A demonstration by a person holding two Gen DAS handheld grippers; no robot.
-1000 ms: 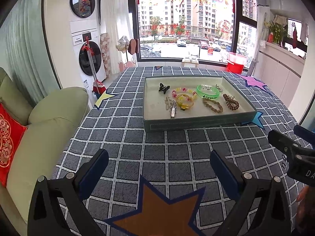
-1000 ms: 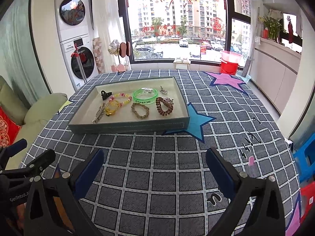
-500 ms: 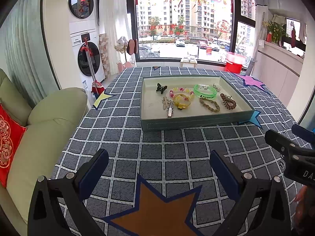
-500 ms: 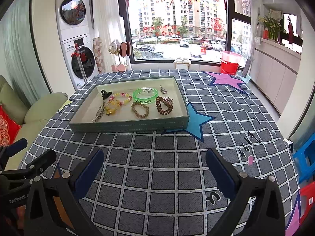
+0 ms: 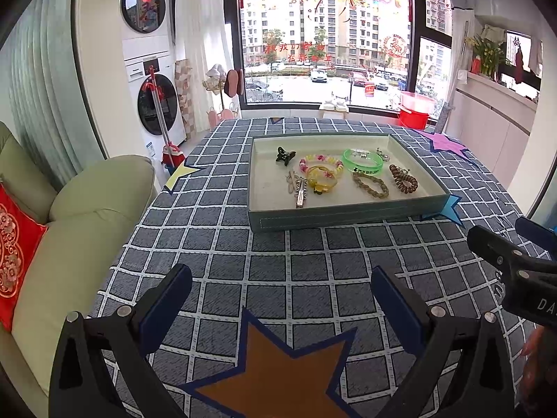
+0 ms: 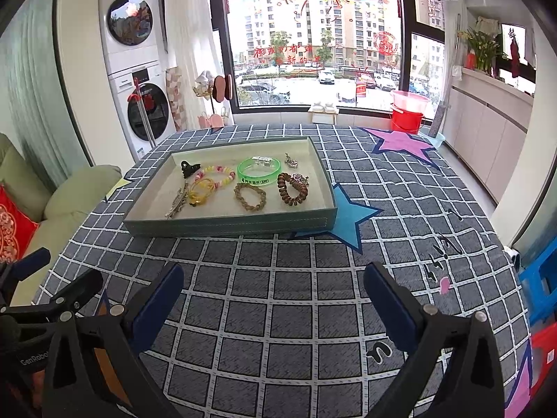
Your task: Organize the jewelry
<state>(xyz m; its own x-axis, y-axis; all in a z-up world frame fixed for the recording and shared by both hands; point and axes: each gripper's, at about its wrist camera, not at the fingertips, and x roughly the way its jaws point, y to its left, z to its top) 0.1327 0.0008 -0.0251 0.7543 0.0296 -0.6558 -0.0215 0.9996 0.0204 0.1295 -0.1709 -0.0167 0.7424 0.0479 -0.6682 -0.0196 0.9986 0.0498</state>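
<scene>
Right wrist: tray holds green bangle; right gripper spread wide.

Between you and the tray lies bare checked tabletop, open to either hand-held gripper. The tray's near wall stands raised across your path. Inside the tray, its left part is free sand-coloured floor; the jewelry crowds its middle and right. A sofa borders the tabletop left of the tray.
</scene>
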